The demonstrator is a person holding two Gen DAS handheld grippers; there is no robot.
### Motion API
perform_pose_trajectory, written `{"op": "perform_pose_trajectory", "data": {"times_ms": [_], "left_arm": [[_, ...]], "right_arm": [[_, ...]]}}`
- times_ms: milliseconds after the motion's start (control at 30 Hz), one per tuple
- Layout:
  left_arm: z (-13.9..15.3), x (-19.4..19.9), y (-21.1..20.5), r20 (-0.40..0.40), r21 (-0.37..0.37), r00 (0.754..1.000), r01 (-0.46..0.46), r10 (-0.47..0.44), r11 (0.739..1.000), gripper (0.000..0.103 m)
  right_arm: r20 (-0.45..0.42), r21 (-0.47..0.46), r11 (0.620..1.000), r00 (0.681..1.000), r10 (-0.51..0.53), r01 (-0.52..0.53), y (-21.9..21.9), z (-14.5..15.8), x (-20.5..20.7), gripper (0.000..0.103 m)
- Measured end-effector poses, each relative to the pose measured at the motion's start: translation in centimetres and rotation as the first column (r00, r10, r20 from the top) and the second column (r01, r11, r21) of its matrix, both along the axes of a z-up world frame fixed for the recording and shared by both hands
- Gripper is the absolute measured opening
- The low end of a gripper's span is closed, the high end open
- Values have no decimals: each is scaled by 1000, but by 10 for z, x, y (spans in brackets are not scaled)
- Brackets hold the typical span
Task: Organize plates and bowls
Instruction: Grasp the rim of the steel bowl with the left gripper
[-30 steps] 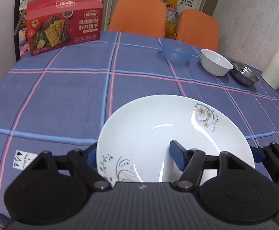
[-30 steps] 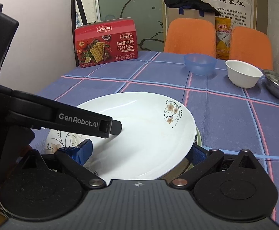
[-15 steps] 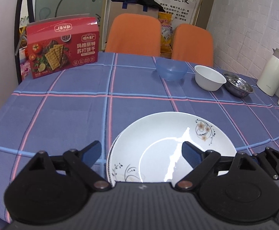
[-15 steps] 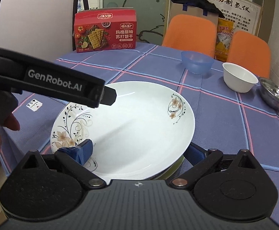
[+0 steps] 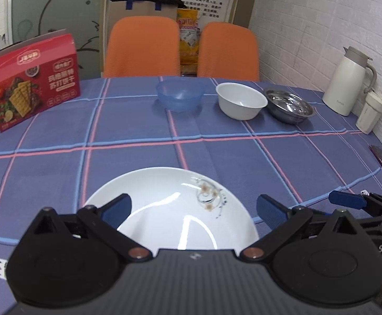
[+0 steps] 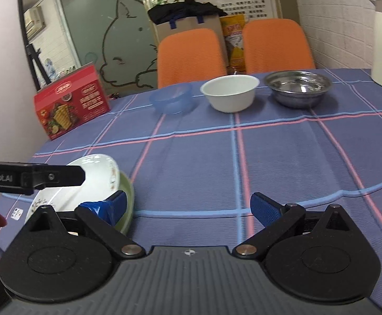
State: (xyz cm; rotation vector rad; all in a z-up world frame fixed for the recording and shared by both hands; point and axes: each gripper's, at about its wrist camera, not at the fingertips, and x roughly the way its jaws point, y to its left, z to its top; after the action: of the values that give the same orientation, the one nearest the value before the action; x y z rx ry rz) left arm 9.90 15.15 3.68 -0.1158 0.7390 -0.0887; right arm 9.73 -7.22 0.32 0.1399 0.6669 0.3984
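Left wrist view: left gripper (image 5: pixel 193 210) spread wide above the white plate (image 5: pixel 170 210), gripping nothing. Right gripper (image 6: pixel 188 206) likewise gapes wide, empty.

Floral white plate (image 5: pixel 170 210) stacked, three bowls (image 5: pixel 239 101) beyond

Three bowls sit in a row: one blue bowl (image 5: pixel 179 95), one white bowl (image 5: pixel 241 100), one metal bowl (image 5: pixel 289 106). Two orange chairs (image 5: pixel 141 47) stand behind. One red box (image 5: pixel 32 81), one jug (image 5: pixel 349 80). Stacked plates (image 6: pixel 86 183) at lower left: at least two.
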Motion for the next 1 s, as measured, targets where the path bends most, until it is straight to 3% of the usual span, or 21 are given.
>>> {"op": "perform_pose_trajectory", "data": {"times_ms": [267, 567, 800, 1000], "left_arm": [[20, 80, -64, -10, 3, 990, 142, -141, 990, 100], [36, 235, -135, -9, -68, 967, 254, -255, 965, 100], [5, 343, -171, -93, -69, 951, 288, -294, 955, 100], [-32, 382, -186, -170, -9, 947, 273, -271, 962, 100]], "right_arm": [[17, -29, 990, 990, -138, 139, -70, 4, 51, 88], [-1, -59, 973, 975, -224, 223, -123, 3, 145, 89], [-24, -79, 975, 977, -210, 207, -121, -12, 207, 88], [-63, -114, 977, 980, -188, 180, -112, -27, 241, 88]]}}
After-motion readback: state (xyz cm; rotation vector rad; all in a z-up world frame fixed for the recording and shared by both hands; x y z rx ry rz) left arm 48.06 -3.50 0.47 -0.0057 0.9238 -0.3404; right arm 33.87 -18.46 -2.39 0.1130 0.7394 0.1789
